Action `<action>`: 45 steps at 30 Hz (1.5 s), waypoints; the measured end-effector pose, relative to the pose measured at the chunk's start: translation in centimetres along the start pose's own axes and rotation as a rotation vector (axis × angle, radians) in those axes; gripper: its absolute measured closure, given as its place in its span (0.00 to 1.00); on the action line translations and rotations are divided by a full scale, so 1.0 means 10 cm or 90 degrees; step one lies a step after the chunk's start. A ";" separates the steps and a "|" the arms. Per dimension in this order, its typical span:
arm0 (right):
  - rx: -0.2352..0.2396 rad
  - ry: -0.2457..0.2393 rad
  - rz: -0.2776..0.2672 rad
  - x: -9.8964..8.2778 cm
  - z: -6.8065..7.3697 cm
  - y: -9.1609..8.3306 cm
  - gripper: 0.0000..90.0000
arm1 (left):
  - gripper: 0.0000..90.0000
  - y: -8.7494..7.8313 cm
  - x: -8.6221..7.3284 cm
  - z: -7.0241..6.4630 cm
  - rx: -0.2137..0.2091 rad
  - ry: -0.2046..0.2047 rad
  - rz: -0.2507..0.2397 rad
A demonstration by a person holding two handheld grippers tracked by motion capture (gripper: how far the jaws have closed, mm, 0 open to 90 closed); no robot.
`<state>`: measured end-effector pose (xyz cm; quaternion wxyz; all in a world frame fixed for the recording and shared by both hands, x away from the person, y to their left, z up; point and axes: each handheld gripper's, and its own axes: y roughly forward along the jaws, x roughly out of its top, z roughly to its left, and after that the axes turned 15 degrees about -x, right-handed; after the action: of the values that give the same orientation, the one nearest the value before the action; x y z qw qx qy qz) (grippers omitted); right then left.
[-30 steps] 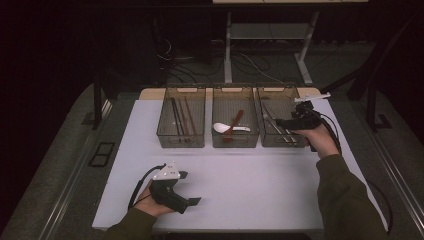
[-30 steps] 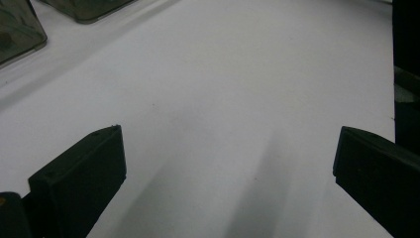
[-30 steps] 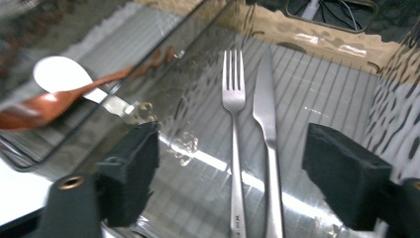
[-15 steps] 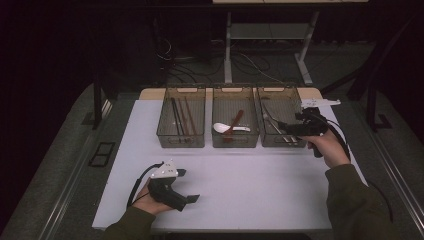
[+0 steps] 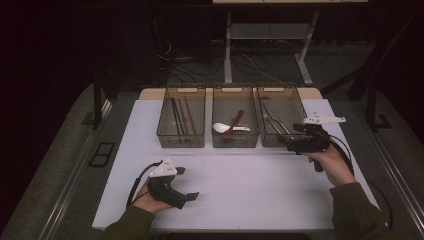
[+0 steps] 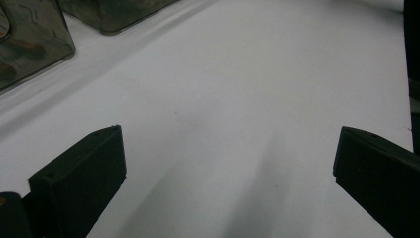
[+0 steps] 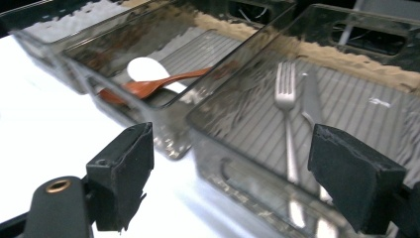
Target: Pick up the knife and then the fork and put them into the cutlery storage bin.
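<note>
At the near end of the right-hand bin (image 5: pixel 297 102), a metal fork (image 7: pixel 287 129) lies flat on the ribbed floor beside a second piece of steel cutlery (image 7: pixel 311 101), and it looks light, rigid and slippery, so the slim handle, pinched across its width, seems the best place to grip. Just short of that bin's front wall hovers the right gripper (image 7: pixel 242 186), jaws spread wide and holding nothing. Farther out, the middle bin (image 5: pixel 235 91) holds a white spoon (image 5: pixel 220 128) and a reddish-brown spoon (image 5: pixel 234 125), while the left gripper (image 6: pixel 225 168) rests wide open and empty over the bare white table (image 5: pixel 250 185).
</note>
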<state>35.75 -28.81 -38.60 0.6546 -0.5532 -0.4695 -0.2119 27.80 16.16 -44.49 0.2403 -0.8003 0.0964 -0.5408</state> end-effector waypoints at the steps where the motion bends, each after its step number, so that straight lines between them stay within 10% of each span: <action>1: 0.006 -0.005 0.000 -0.02 0.02 -0.02 0.20 | 0.00 0.00 0.00 0.01 0.003 0.002 -0.001; 45: 0.070 -0.040 -0.002 -0.90 0.33 -0.51 0.20 | 0.00 -0.02 0.00 -0.04 0.007 0.010 0.002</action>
<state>26.28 -29.47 -43.73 0.6686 -0.5221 -0.5016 -0.1699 27.46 16.22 -44.28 0.2447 -0.7949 0.0970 -0.5468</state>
